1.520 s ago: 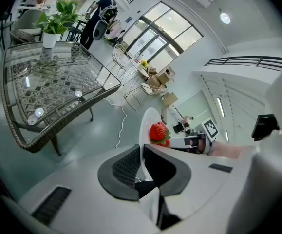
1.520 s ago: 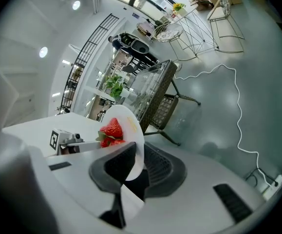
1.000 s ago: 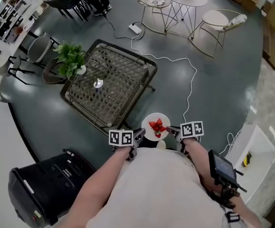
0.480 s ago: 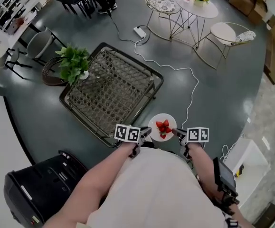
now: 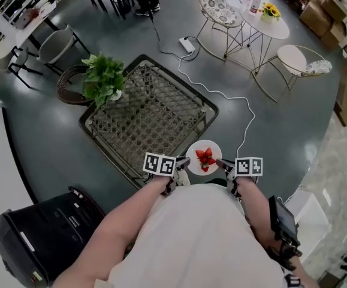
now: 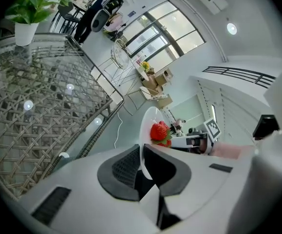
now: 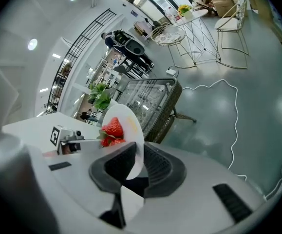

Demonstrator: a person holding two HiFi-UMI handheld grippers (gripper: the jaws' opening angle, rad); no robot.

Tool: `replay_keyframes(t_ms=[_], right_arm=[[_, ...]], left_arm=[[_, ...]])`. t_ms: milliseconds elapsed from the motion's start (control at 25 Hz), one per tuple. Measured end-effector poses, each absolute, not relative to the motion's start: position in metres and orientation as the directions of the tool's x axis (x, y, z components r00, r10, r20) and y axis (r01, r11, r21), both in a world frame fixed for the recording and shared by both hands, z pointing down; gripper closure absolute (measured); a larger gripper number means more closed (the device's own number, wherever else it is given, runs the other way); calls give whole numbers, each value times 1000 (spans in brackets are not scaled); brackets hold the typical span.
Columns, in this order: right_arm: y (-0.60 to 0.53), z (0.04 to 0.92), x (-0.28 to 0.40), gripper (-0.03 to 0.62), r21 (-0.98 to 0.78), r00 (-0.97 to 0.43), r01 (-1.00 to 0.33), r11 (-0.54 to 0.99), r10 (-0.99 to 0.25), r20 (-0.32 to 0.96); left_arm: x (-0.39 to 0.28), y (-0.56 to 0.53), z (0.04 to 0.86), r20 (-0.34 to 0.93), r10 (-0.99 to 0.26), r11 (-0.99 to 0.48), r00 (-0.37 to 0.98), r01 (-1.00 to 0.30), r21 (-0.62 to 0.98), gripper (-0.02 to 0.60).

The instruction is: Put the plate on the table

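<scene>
A leafy green potted plant (image 5: 104, 77) stands well ahead-left of the left gripper (image 5: 184, 163); a thin white cable (image 7: 236, 106) snakes ahead of the right gripper (image 5: 223, 164).

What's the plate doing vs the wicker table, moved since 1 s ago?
Yes. The plate, clamped between the left tongs and right tongs, has closed in on the wicker table's near edge; it is over the floor, not the tabletop.

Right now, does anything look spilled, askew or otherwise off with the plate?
Nothing stands out. The plate sits between the left gripper and right gripper, each shut on an opposite side of its rim. The strawberries are piled at its middle. It is beside the wicker table, not yet set down.
</scene>
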State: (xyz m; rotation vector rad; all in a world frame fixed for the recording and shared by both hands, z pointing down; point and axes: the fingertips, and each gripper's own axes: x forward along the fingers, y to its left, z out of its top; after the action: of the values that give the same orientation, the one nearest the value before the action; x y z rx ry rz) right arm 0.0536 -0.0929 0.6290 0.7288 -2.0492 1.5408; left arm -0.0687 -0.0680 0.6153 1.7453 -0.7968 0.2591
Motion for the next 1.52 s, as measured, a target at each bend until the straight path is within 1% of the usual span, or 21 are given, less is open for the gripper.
replay_keyframes(t_ms=[240, 480, 640, 800, 960, 1120, 1360, 1520], right_arm=[[-110, 627, 29, 549, -705, -751, -644, 297, -70, 656], [-129, 641, 4, 549, -724, -759, -616, 311, 12, 651], [-154, 643, -13, 549, -730, -760, -592, 342, 64, 646], [-193, 641, -27, 549, -733, -758, -570, 372, 106, 644], [-226, 651, -33, 549, -731, -747, -575, 368, 129, 653], [-237, 669, -30, 549, -730, -731, -594, 339, 151, 665], [-240, 699, -19, 549, -722, -702, -626, 293, 191, 686], [-239, 715, -14, 549, -726, -698, -635, 264, 209, 685]], left_arm=[[-89, -70, 611, 556, -440, -99, 705, -653, 751, 568], [-111, -82, 624, 569, -475, -26, 671, -657, 753, 568], [-125, -101, 628, 578, -504, 37, 642, -652, 757, 568], [-137, -135, 625, 587, -523, 70, 618, -655, 753, 568], [-144, -169, 637, 618, -504, 102, 602, -670, 736, 568], [-141, -181, 654, 637, -465, 125, 616, -666, 735, 568], [-132, -186, 685, 604, -416, 171, 680, -594, 786, 568], [-128, -188, 704, 607, -376, 185, 700, -585, 789, 568]])
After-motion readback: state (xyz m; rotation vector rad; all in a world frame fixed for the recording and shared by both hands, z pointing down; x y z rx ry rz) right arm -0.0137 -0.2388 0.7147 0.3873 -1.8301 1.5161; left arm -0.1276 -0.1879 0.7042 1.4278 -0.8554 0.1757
